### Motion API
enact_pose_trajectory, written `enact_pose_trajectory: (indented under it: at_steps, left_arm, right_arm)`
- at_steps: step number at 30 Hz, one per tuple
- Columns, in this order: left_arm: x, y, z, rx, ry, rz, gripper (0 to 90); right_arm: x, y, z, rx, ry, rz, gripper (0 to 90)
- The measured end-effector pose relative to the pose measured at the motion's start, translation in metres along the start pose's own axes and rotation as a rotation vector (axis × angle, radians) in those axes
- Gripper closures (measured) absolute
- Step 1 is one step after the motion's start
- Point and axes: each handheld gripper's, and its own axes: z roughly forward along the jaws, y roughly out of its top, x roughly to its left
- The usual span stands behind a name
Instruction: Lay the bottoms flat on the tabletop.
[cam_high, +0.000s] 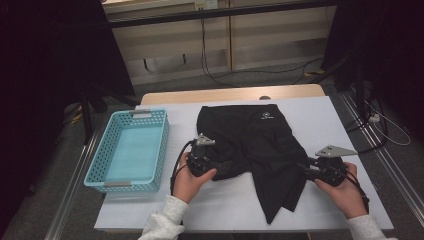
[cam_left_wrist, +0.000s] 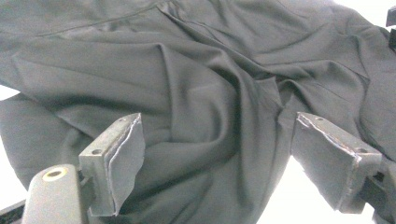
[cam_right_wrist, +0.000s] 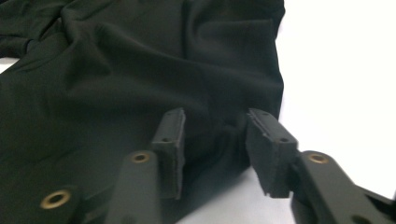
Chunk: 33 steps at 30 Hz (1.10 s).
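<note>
Black garment (cam_high: 255, 145) between both grippers

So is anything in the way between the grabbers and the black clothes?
Nothing visible is. The left gripper sits at the black garment's left edge, jaws open, cloth between them. The right gripper is at its right edge, jaws apart around a fold.

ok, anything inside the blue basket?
Nothing visible inside the blue basket: its floor shows bare. The near wall hides a thin strip of floor. The black garment lies beside it on the table, apart from it.
</note>
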Motion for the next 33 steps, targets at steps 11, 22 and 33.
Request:
enact_pose_trajectory:
  at_steps: [11,22,33]
  left_arm:
    - [-0.003,0.000,0.006,0.011,-0.004,0.016,16.9]
    - [0.000,0.001,0.010,0.014,-0.003,0.020,17.0]
    - [-0.002,-0.001,0.012,0.027,-0.005,0.018,17.0]
  right_arm:
    - [0.019,-0.017,-0.015,0.034,0.051,-0.049,54.5]
    - [0.031,-0.015,-0.004,0.075,0.136,-0.142,89.8]
    - [-0.012,-0.015,-0.029,0.011,0.078,-0.030,90.0]
